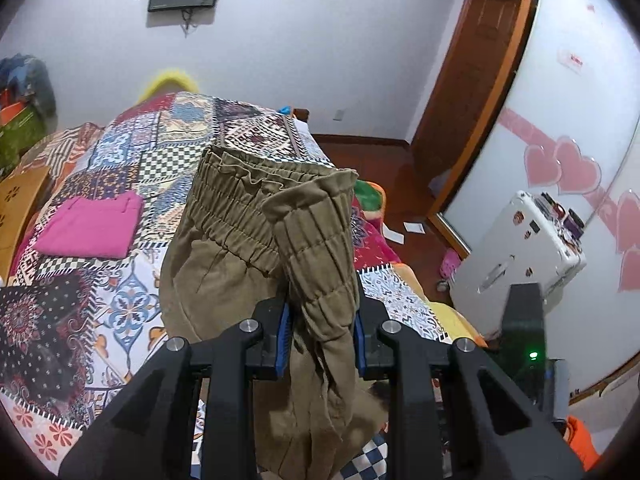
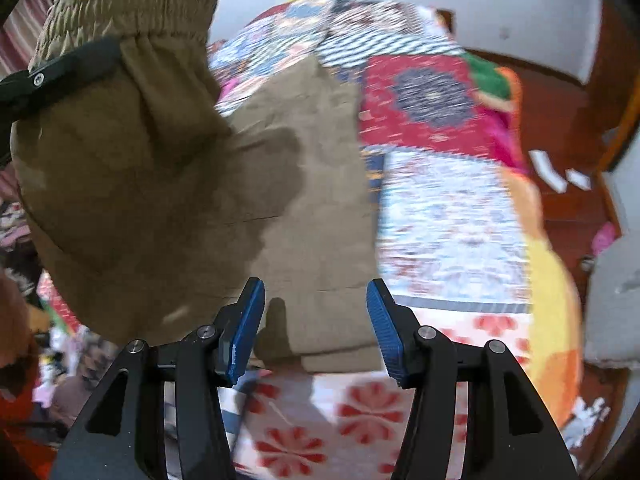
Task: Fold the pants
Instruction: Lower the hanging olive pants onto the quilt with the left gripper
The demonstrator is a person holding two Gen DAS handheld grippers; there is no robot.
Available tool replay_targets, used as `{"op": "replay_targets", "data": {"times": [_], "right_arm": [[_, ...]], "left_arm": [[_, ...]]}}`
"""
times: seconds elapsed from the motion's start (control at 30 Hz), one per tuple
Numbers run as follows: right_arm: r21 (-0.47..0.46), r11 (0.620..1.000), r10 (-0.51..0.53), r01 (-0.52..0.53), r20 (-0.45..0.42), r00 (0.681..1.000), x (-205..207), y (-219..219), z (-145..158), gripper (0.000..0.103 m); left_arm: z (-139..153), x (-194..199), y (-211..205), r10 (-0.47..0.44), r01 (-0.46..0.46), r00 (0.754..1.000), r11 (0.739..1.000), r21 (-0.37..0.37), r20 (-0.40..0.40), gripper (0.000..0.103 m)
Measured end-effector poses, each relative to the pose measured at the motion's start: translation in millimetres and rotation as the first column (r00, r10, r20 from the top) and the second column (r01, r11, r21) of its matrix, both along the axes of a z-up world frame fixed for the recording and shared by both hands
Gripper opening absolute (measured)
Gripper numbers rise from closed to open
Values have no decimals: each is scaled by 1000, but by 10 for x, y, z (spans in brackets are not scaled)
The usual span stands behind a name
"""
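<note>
Olive-brown pants (image 1: 224, 248) with a gathered elastic waistband are partly lifted off a patchwork bed cover (image 1: 120, 160). My left gripper (image 1: 320, 328) is shut on a bunch of the waistband cloth and holds it up. In the right wrist view the pants (image 2: 312, 184) partly lie on the bed, with the raised waistband part (image 2: 120, 140) hanging at the left from the left gripper's fingers (image 2: 60, 68). My right gripper (image 2: 316, 328) is open and empty just above the near end of the pants.
A folded pink garment (image 1: 90, 228) lies on the bed to the left. A white case (image 1: 516, 248) stands on the floor at the right by a wardrobe door with pink hearts (image 1: 568, 168). The bed's right edge (image 2: 556, 280) drops to a wooden floor.
</note>
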State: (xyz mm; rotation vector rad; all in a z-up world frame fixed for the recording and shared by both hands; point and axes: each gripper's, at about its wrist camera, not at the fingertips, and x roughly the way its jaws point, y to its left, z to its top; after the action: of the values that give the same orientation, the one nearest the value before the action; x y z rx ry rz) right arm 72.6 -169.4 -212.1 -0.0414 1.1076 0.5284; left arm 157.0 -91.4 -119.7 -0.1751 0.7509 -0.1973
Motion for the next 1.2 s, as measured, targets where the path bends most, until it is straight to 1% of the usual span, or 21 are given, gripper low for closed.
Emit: {"op": "replay_targets", "data": {"times": [0.1,0.17,0.2,0.23,0.33,0.43,0.5,0.63,0.77,0.83,0.87,0.9,0.93,0.97,1.0,1.1,1.2], "right_arm": [[-11,1000,-20,20,-27,999,17,-113,-58,51],[-10,1000,-17,16,-75,997,17,-115,-203,51],[-13,1000,-11,10,-87,996,-12,-110,-248,51],[-29,1000,-8,6,-80,997,-34,-78,-297,51],[-38,999,-4,2,-67,998,-50,-65,-251,51],[9,999,-41,42,-92,995,-13,-156,-204,51],[37,996,-80,84,-95,992,4,-281,-142,51],[51,986,-154,157,-58,986,-25,-517,-3,51],[66,976,-207,209,-43,977,-46,-688,92,51],[63,973,-221,223,-38,975,-23,-726,92,51],[58,972,-225,227,-32,974,-29,-733,100,51],[55,972,-227,228,-28,974,-40,-735,104,51],[53,972,-229,230,-24,973,-48,-730,117,51],[53,971,-230,231,-22,973,-43,-737,128,51],[55,971,-232,233,-20,973,-38,-733,132,51],[78,968,-240,239,-8,971,-16,-737,164,51],[95,968,-233,232,4,972,-3,-728,204,51]], "left_arm": [[-39,38,-97,-19,19,1000,1000,8,-11,24],[-78,76,-158,-33,33,999,999,7,-25,24],[-99,96,-188,-41,41,999,999,7,-33,24],[-116,119,-221,-48,48,998,999,8,-41,24],[-216,191,-328,-72,74,994,997,17,-77,24],[-337,266,-434,-104,107,986,994,21,-128,24],[-433,314,-495,-120,125,979,992,22,-167,24],[-626,406,-588,-144,152,958,988,13,-246,24],[-852,450,-703,-170,190,928,981,30,-332,25],[-906,425,-735,-168,193,921,980,37,-351,29],[-921,421,-736,-176,200,917,979,31,-358,42],[-928,406,-744,-196,213,911,977,7,-364,54],[-923,387,-744,-208,219,908,976,-12,-363,59],[-905,360,-750,-217,224,909,974,-22,-357,66],[-873,326,-759,-222,230,912,973,-16,-345,69],[-741,247,-765,-221,242,926,970,32,-307,69],[-576,207,-609,-204,217,942,976,22,-267,70]]}}
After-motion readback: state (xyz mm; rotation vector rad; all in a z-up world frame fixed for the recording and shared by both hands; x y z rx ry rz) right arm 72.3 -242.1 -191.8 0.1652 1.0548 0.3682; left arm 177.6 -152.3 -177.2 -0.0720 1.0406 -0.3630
